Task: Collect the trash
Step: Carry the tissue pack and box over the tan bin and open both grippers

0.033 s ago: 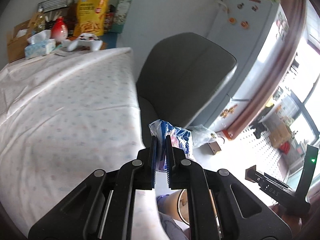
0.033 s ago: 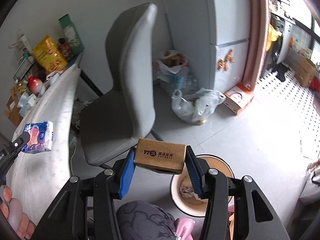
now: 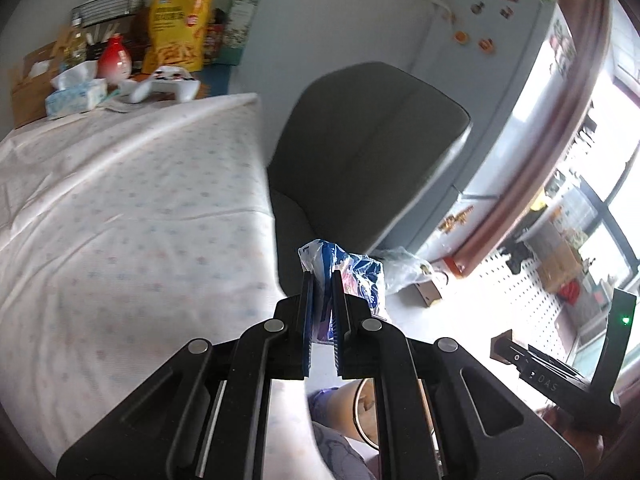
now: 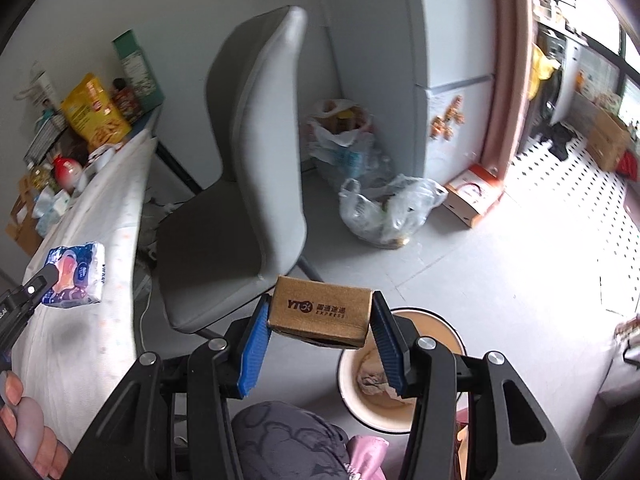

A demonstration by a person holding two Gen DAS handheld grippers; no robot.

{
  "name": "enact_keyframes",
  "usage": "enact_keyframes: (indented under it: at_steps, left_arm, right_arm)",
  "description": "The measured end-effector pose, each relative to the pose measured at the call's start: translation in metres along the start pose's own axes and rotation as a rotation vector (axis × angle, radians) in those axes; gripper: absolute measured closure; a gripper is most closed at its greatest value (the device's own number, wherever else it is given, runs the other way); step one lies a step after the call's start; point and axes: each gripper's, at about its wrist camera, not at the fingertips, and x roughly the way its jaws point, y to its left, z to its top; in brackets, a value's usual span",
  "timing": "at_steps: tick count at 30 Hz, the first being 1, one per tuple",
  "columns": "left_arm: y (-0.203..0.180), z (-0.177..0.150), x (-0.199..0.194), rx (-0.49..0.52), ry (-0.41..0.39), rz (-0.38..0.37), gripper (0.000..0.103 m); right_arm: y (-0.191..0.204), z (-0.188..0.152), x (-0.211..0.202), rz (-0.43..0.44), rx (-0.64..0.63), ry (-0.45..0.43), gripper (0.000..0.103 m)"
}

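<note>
The small cardboard box [image 4: 320,314] sat clamped crosswise between the blue pads of the right tongs [image 4: 320,332], and its brown face read "YTO" with a row of Chinese characters and "EXPRESS" beneath. It hung just above the rim of a cream round bin [image 4: 450,330] on the floor, which held crumpled paper. The left tongs [image 3: 321,280] were squeezed fully closed on a blue and white plastic tissue packet [image 3: 352,276]; in the right wrist view the same packet [image 4: 76,274] was held out over the edge of the worktop [image 4: 100,220], and its small print was too blurred to read. A hand [image 4: 24,436] showed at the lower left corner of that view. The worktop, under a pale dotted cloth, carried at its far end a yellow snack bag [image 3: 180,24], a green carton [image 3: 242,12], a red and white bottle [image 3: 114,58], a tissue box [image 3: 76,94] and a white game controller [image 3: 164,84]; none of their labels could be read. A grey chair [image 4: 248,152] stood between the worktop and a pale fridge [image 4: 452,52] with magnets on it. Beside the fridge lay clear plastic bags [image 4: 384,208] and a small orange and white box [image 4: 472,192]. Both pictures matched the earlier pair: each grip, the box and the packet were all where they had been.
</note>
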Motion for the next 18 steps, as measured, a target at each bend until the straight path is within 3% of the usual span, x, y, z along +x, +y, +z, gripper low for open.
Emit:
enact_keyframes:
  at_steps: [6, 7, 10, 18]
  left_arm:
    - [-0.031, -0.006, 0.014, 0.054, 0.036, -0.029, 0.094]
    - [-0.037, -0.007, 0.016, 0.066, 0.043, -0.036, 0.094]
    - [-0.053, -0.009, 0.022, 0.094, 0.06, -0.053, 0.094]
    - [-0.093, -0.017, 0.039, 0.172, 0.107, -0.096, 0.094]
  right_arm:
    - [-0.036, -0.008, 0.007, -0.022, 0.07, 0.005, 0.052]
    - [-0.04, -0.01, 0.007, -0.018, 0.081, 0.004, 0.044]
    - [-0.056, -0.015, 0.008, -0.022, 0.12, -0.001, 0.034]
    - [-0.098, -0.02, -0.007, -0.058, 0.2, -0.03, 0.022]
